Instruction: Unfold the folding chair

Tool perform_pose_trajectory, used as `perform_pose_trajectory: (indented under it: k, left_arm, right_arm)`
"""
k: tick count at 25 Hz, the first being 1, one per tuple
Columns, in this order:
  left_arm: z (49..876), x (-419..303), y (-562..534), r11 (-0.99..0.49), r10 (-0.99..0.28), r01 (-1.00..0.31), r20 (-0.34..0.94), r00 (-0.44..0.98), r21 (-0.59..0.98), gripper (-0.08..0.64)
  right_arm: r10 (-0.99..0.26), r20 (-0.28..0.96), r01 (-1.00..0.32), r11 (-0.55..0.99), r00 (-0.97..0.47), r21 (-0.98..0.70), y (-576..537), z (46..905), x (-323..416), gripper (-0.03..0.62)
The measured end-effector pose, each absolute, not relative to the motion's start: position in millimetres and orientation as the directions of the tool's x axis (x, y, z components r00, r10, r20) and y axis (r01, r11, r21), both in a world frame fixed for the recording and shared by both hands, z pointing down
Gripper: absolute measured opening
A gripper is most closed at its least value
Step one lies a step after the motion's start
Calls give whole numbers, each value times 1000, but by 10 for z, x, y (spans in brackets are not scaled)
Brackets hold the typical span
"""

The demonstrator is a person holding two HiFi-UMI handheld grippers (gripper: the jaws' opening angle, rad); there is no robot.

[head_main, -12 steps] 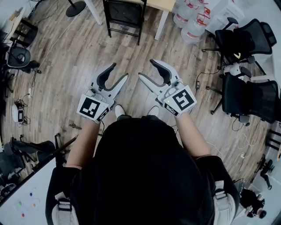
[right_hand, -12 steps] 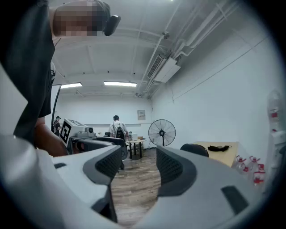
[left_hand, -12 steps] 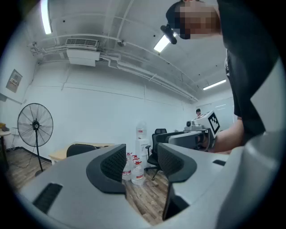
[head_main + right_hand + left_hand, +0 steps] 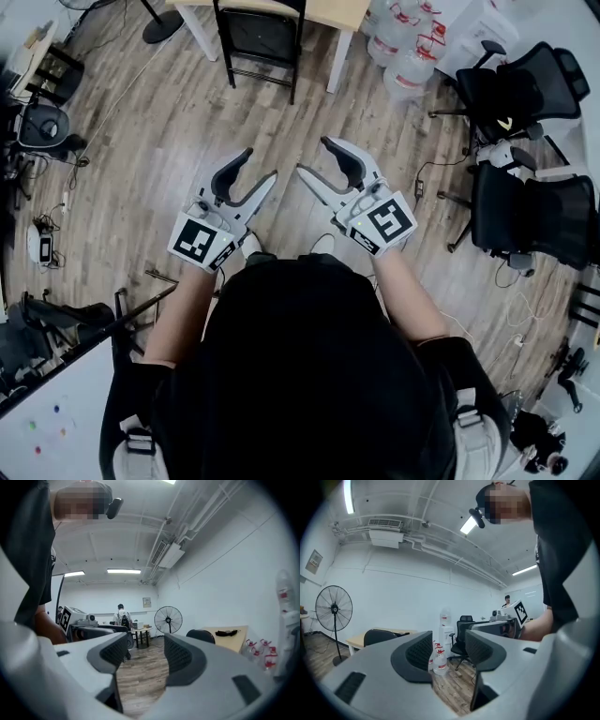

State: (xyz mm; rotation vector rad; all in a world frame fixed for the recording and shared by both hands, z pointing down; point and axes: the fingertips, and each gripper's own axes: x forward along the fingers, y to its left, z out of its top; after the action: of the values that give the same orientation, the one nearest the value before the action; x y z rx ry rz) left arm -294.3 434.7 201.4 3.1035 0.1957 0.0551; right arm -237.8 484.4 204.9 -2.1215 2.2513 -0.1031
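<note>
the left gripper (image 4: pixel 258 165) and the right gripper (image 4: pixel 315 157) are held side by side over the wood floor (image 4: pixel 169 141). both have their jaws apart with nothing in them. the black folding chair (image 4: pixel 260 37) stands well ahead by the table (image 4: pixel 339 11), not touched. since a moment ago both grippers sit a bit lower in the head view, jaws just as wide.
</note>
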Motion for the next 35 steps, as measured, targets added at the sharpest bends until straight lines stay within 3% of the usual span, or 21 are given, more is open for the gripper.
perform_pose_trajectory:
  k: [19,35]
  left_arm:
    - [2091,-2143,5384,-991,135,134,57,989,24,207]
    - [2291,-1144,4555,-985,162,160,36,986,68,201]
  right_arm:
    - [-993,38,-983,109,-115,-148,5805,2272,-1709,247]
    - [-988,99,-984,104,-119,-147,5011,2485,-873,247]
